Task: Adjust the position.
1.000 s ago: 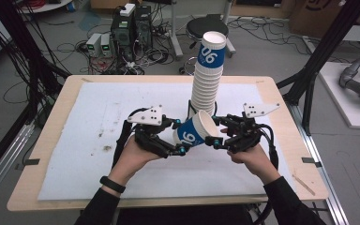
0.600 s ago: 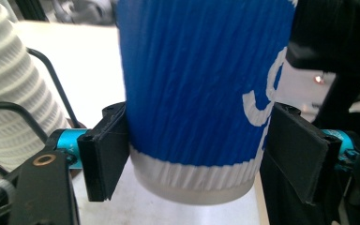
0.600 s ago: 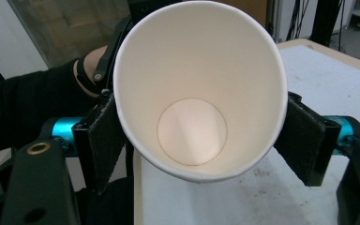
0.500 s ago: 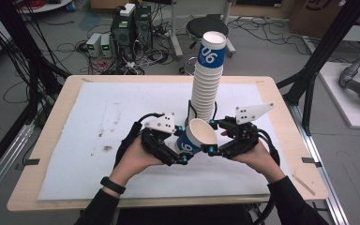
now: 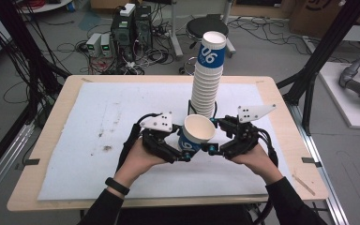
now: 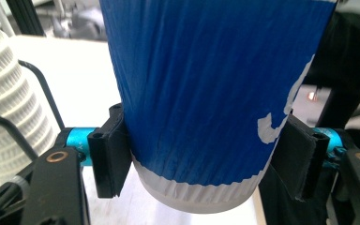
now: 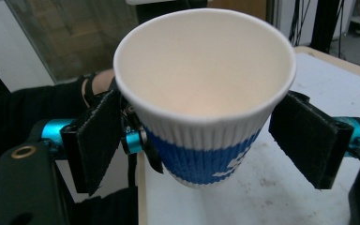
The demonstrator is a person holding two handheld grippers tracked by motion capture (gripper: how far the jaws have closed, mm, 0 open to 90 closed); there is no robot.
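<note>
At the left of the high view, the left gripper comes in low over the white mat that covers the counter, and its jaws are clenched on the lower, blue part of a single paper cup; the left gripper view confirms this, with both black pads pressed against the ribbed blue wall of the cup just above its white base. Gripping it low down leaves the rim and upper wall free, which looks like the reason for that hold. The cup itself sits between the two grippers, lifted off the mat and tilted so its open mouth faces up and toward the person, just in front of the tall stack of cups standing behind it near the middle of the counter. To the right, the right gripper faces the cup from the other side; in the right gripper view its jaws stand released, one pad on either side of the cup's wall with a visible gap on the right. I judge it is lined up to take the cup over near the rim.
</note>
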